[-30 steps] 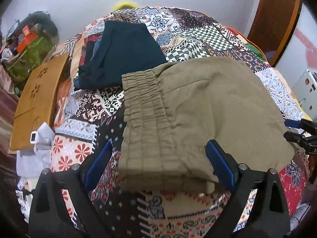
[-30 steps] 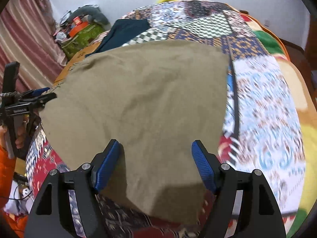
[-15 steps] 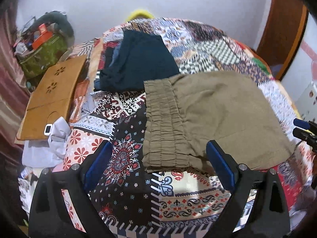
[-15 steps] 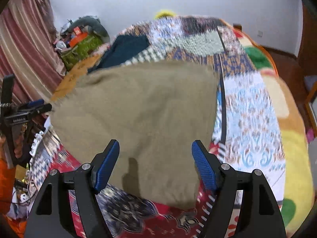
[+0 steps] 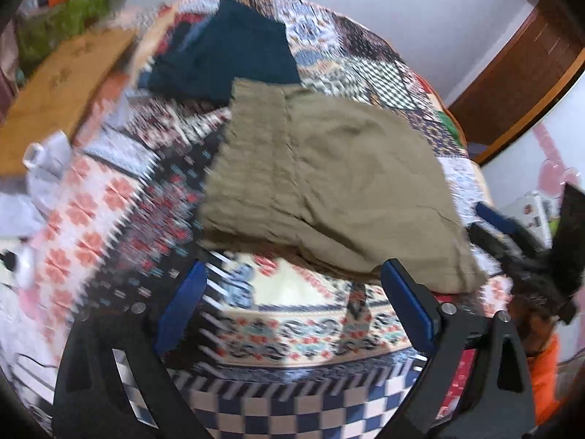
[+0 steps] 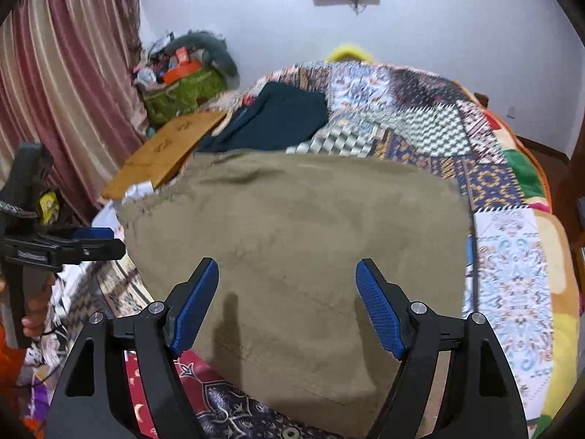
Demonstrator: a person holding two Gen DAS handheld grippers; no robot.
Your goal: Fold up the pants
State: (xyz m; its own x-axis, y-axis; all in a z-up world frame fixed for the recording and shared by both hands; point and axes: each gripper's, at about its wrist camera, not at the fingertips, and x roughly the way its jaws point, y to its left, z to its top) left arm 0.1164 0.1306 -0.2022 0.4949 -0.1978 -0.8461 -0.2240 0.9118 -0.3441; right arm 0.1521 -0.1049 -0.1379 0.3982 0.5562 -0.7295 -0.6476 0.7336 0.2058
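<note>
Folded olive pants (image 5: 329, 179) (image 6: 299, 234) lie flat on the patchwork bedspread (image 5: 292, 314), their gathered waistband at the left in the left wrist view. My left gripper (image 5: 292, 285) hangs open above the bedspread just short of the pants' near edge, with nothing between its blue pads. The right gripper (image 6: 287, 285) is open over the pants' near corner, not touching the cloth; it also shows at the right edge of the left wrist view (image 5: 512, 234). The left gripper appears at the left edge of the right wrist view (image 6: 91, 241).
A folded dark teal garment (image 5: 226, 55) (image 6: 278, 117) lies beyond the pants. A wooden lap tray (image 6: 168, 150) and a green bag of clutter (image 6: 182, 87) sit at the bed's left side by striped curtains. A wooden door frame (image 5: 530, 69) stands at the right.
Both grippers have drawn back from the pants, open and empty. The left one has rolled, so its view tilts and blurs; the right one has risen, showing more of the room.
</note>
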